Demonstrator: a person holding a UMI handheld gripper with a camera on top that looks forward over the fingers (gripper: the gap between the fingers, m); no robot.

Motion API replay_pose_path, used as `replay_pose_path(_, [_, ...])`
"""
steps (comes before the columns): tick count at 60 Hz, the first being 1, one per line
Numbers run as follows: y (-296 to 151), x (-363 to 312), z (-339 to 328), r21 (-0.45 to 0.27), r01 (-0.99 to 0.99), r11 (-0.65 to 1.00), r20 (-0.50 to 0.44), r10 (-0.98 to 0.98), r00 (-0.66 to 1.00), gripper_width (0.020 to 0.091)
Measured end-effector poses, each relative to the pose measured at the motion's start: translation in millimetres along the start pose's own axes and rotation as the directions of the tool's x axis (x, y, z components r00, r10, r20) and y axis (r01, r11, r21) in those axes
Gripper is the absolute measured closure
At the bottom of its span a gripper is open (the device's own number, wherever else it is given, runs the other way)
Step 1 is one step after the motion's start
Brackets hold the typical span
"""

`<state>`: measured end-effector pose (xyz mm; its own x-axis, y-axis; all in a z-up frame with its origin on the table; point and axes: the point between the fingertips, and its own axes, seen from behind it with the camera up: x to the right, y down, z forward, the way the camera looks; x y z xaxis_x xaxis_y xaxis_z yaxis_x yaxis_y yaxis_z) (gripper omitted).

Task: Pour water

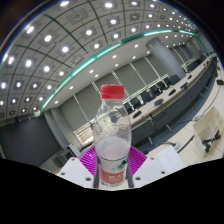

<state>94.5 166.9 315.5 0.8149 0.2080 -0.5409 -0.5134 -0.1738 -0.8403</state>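
Note:
A clear plastic water bottle (pixel 112 135) with a red cap and a red-and-white label stands upright between my fingers. My gripper (pixel 112 165) is shut on the bottle, with the purple pads (pixel 89 160) pressing its sides at label height. The bottle is lifted, and behind it I see a ceiling and far walls. No cup or other vessel shows.
A large hall lies beyond, with rows of ceiling lights (pixel 60 40) and a green light strip. Rows of desks and dark chairs (pixel 165 95) run along the right. A white surface edge (pixel 165 160) shows beside the right finger.

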Motion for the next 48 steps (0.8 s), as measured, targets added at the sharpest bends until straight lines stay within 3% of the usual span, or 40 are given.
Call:
replay_pose_path(4, [-11.1,35.3,-2.7,0.008,0.191,0.982,-0.064,-0.19,0.98,0.072])
replay_pose_path(9, [-12.4,88.8,-9.7,-0.041,0.349,0.936,-0.152,-0.352,0.924,0.0719])
replay_pose_path(21, [34.8,194.9,-21.0,-0.184,0.445,0.877,-0.269,-0.48,0.835,0.0718])
replay_pose_path(24, [58.2,226.4,-13.6,-0.212,0.444,0.871,-0.28,-0.489,0.826,0.0717])
replay_pose_path(41, [120.4,258.8,-23.8,-0.299,0.421,0.856,-0.257,-0.497,0.829,0.0716])
replay_pose_path(46, [119.5,255.6,-24.5,-0.269,0.451,0.851,-0.258,-0.514,0.818,0.0707])
replay_pose_path(48, [120.6,255.4,-25.4,-0.268,0.459,0.847,-0.257,-0.522,0.813,0.0671])
